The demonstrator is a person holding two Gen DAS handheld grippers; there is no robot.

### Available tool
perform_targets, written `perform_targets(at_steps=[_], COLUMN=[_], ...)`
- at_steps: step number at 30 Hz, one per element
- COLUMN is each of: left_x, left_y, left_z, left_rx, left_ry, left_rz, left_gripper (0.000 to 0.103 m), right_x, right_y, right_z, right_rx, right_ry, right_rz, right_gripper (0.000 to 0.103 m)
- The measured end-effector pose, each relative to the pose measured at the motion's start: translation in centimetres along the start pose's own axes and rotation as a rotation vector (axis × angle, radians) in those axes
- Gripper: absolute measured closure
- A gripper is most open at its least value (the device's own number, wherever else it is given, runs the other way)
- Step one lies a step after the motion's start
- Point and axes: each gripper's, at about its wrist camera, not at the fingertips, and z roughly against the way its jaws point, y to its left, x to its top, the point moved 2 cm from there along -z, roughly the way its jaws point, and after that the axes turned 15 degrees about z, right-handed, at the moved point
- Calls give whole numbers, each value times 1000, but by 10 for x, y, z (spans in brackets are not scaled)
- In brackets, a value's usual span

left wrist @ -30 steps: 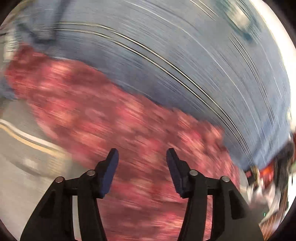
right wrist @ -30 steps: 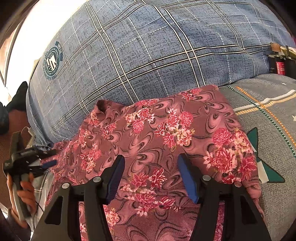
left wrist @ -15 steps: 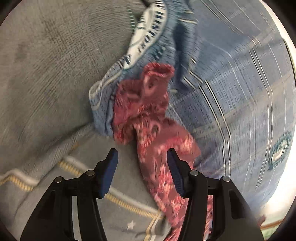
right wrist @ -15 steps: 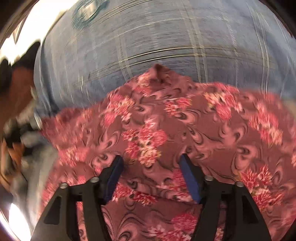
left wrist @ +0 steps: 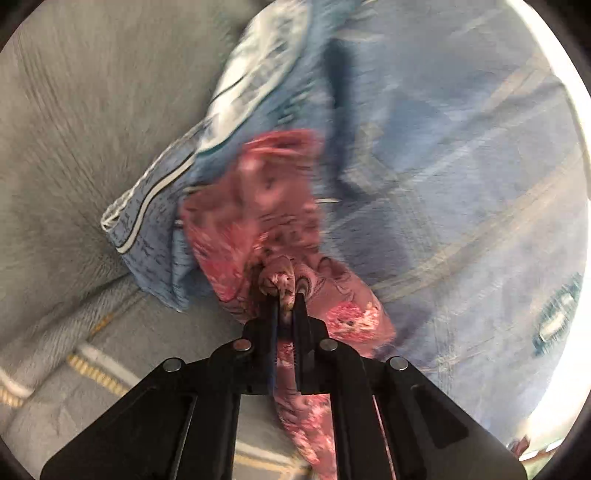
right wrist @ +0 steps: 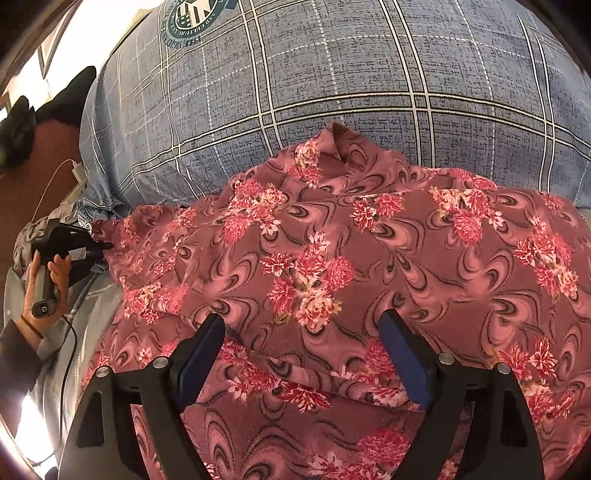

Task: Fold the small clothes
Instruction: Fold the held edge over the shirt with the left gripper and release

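Observation:
A pink floral garment [right wrist: 332, 258] lies spread over a blue plaid quilt [right wrist: 332, 66]. In the left wrist view my left gripper [left wrist: 285, 301] is shut on a bunched corner of the floral garment [left wrist: 258, 206], which bulges out past the tips. That left gripper [right wrist: 99, 245] also shows at the garment's left edge in the right wrist view, held by a hand [right wrist: 48, 273]. My right gripper [right wrist: 303, 328] hovers over the middle of the cloth, its jaws opening wide with only flat fabric beneath them.
A grey bedsheet with white and yellow stripes [left wrist: 74, 354] lies to the left of the quilt [left wrist: 461, 184]. A white charger and cable [right wrist: 74, 170] rest on the brown floor at the left. A round emblem [right wrist: 192, 14] marks the quilt's far part.
My left gripper swung to the garment's corner and shut on it. My right gripper's jaws spread wider and slid over the cloth.

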Motion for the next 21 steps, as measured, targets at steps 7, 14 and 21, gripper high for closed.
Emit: perform_targets(at_steps=[7, 14, 21], left_x=[-51, -154, -254], left_y=[-48, -110, -117], left_z=[61, 55, 26], left_rx=[-78, -91, -7], left_ry=[-13, 47, 203], left_rz=[-190, -397, -516], left_gripper=[99, 99, 99], right_x=[-4, -3, 1], right_y=[-14, -21, -39], right_z=[9, 13, 51], right_rx=[32, 64, -16], right_ry=[-20, -33, -47], right_rz=[-31, -58, -86], right_gripper=[15, 15, 19])
